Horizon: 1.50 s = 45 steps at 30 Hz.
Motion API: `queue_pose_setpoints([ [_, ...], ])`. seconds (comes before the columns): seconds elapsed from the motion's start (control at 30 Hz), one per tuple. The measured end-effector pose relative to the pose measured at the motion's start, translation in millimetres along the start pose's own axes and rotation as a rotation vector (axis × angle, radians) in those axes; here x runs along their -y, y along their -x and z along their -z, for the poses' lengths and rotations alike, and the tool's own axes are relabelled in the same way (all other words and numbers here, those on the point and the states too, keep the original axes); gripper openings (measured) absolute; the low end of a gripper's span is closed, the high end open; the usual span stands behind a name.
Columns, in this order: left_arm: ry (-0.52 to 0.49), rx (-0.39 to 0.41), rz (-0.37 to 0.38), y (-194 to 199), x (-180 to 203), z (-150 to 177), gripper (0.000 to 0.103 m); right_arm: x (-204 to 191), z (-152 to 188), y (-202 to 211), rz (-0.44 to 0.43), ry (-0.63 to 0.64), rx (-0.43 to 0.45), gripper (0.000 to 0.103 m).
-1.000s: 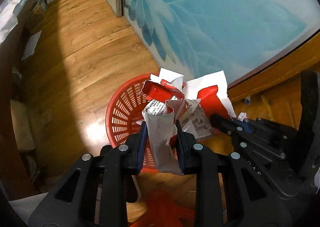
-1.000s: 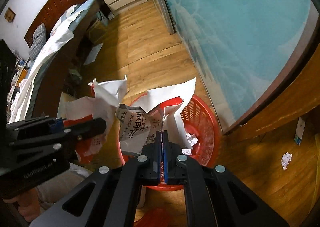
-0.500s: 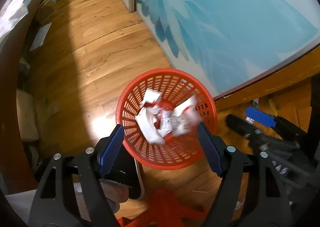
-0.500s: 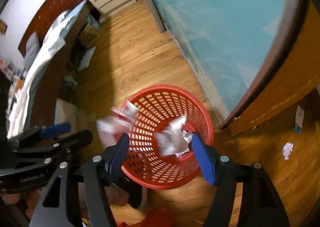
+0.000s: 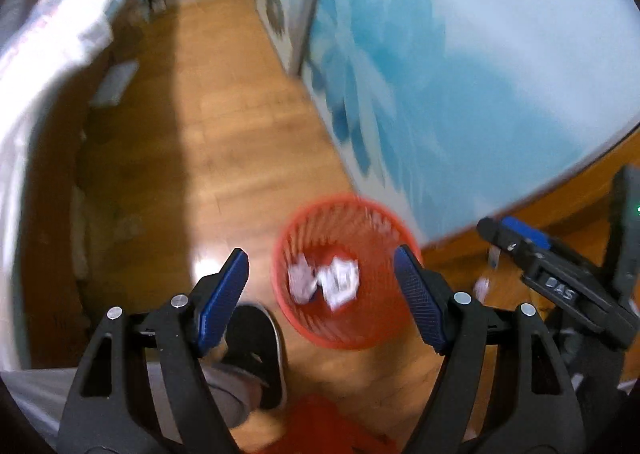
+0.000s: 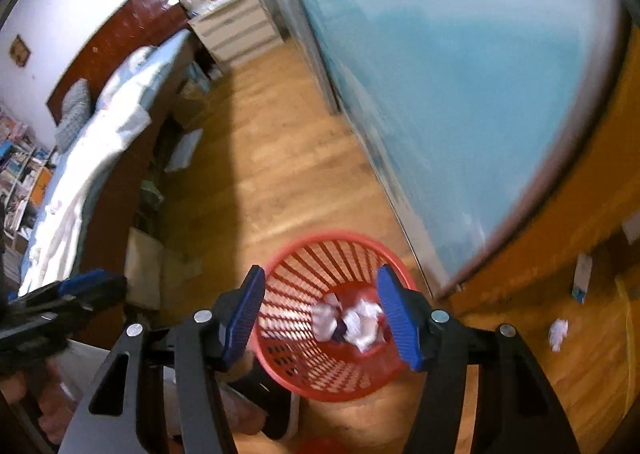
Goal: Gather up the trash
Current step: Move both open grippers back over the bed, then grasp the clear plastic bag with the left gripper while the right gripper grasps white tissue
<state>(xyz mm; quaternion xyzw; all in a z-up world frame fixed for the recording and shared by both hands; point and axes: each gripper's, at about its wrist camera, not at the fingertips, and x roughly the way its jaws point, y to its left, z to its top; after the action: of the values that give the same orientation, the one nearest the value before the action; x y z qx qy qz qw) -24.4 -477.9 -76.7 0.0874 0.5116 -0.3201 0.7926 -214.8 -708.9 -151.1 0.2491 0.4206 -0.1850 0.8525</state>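
A red mesh basket (image 5: 376, 222) stands on the wooden floor, also in the right wrist view (image 6: 304, 266). Crumpled red and white paper (image 5: 324, 280) lies at its bottom, seen too in the right wrist view (image 6: 358, 322). My left gripper (image 5: 322, 294) is open and empty, high above the basket. My right gripper (image 6: 320, 312) is open and empty above the basket too. The right gripper shows at the right of the left wrist view (image 5: 520, 242). A small white paper ball (image 6: 558, 332) lies on the floor to the right.
A blue flower-patterned sliding door (image 5: 460, 74) runs along the right. A bed with white sheets (image 6: 100, 142) stands at the left, a white drawer chest (image 6: 236, 28) at the far end. A black shoe (image 5: 256, 346) is beside the basket. A small carton (image 6: 580, 278) lies near the wall.
Both grippers opened and dropped the torn paper into the basket. Both have since risen and tilted up, so the basket looks smaller and lower in both views.
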Motion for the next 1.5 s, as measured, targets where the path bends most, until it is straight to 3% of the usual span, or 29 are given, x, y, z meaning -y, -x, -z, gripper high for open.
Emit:
queue_pose_setpoints([
  [0.17,0.081,0.251,-0.087,111.9,-83.6,-15.6,0.075,-72.2,-43.6,36.6,-0.086,0.107,0.084,0.059],
  [0.27,0.171,0.400,-0.180,187.7,-161.2,-3.7,0.080,-138.6,-63.7,53.2,-0.169,0.187,0.123,0.060],
  [0.33,0.285,0.472,-0.251,233.9,-228.3,17.1,0.082,-194.0,-73.4,61.2,-0.238,0.252,0.146,0.060],
  [0.43,0.468,0.506,-0.303,270.5,-315.6,55.6,0.082,-277.8,-81.7,68.9,-0.335,0.348,0.162,0.060],
  [0.53,0.611,0.514,-0.327,282.2,-395.0,102.3,0.082,-353.9,-84.6,74.3,-0.420,0.426,0.175,0.061],
  [0.63,0.682,0.505,-0.334,271.3,-450.8,133.2,0.082,-431.7,-79.5,74.7,-0.495,0.516,0.176,0.061],
  [0.73,0.737,0.428,-0.321,246.4,-495.6,145.3,0.082,-508.2,-63.5,69.7,-0.529,0.652,0.177,0.061],
  [0.8,0.772,0.395,-0.261,229.4,-517.4,144.1,0.082,-545.8,-45.5,65.0,-0.530,0.733,0.169,0.062],
  [0.9,0.795,0.350,-0.249,207.0,-536.0,135.9,0.082,-596.5,-29.5,40.1,-0.554,0.791,0.113,0.062],
  [1.0,0.803,0.323,-0.189,198.0,-548.2,135.7,0.082,-625.4,-5.7,5.6,-0.554,0.796,0.052,0.062],
  [1.1,0.807,0.290,-0.138,183.9,-551.1,127.8,0.082,-624.9,25.2,-27.4,-0.508,0.849,0.034,0.062],
  [1.2,0.803,0.227,-0.166,168.4,-551.5,120.5,0.082,-630.2,29.1,-59.0,-0.473,0.862,-0.003,0.062],
  [1.3,0.788,0.210,-0.188,165.0,-550.4,122.5,0.081,-648.9,26.8,-73.3,-0.494,0.868,0.009,0.062],
  [1.33,0.779,0.200,-0.202,164.7,-550.1,121.6,0.077,-656.1,27.1,-79.2,-0.483,0.885,0.017,0.062],
  [1.4,0.764,0.173,-0.239,164.8,-549.7,120.2,0.028,-666.6,27.3,-92.8,-0.464,0.895,0.003,0.062],
  [1.5,0.765,0.162,-0.255,165.9,-550.9,122.1,0.014,-679.1,19.5,-118.2,-0.446,0.848,-0.056,0.062],
])
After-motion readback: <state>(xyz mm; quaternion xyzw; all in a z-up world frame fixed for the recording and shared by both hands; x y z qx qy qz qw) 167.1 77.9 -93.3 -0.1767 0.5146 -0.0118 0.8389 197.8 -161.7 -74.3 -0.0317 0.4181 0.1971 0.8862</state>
